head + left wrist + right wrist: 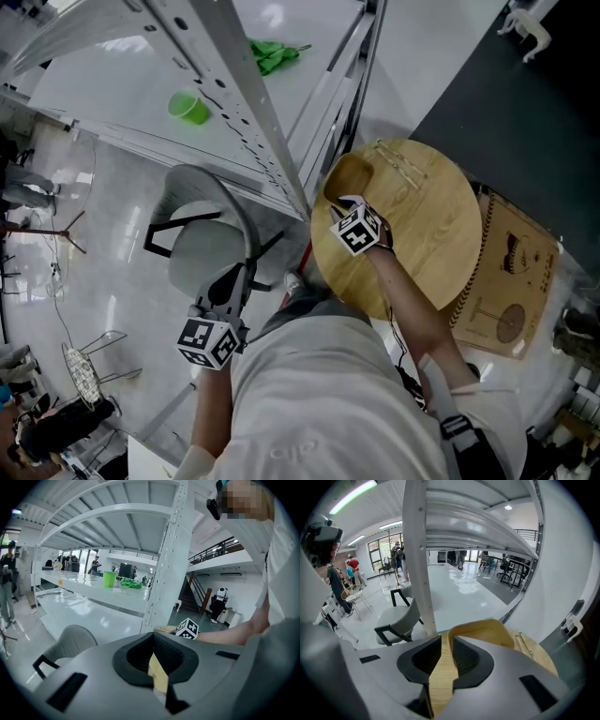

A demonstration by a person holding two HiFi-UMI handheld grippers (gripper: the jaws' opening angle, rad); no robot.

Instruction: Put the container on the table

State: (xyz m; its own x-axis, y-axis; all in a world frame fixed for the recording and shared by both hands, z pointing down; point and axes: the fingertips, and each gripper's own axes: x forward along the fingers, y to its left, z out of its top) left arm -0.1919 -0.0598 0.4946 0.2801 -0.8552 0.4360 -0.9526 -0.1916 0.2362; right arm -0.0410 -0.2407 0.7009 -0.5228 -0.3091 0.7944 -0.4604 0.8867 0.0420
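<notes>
The container is a round, pale wooden tray with a scooped hollow near its far rim. It is held up at a tilt beside the white shelf rack. My right gripper is shut on its near-left rim, and in the right gripper view the wooden rim runs straight between the pads of my right gripper. My left gripper hangs lower left, apart from the tray, over a grey chair. Seen in its own view, the left gripper is shut, with only a thin tan strip between the pads.
A white metal rack stands ahead; its shelf carries a green cup and a green bundle. A grey chair stands below left. A brown spiral-bound board lies under the tray at right. People stand far off.
</notes>
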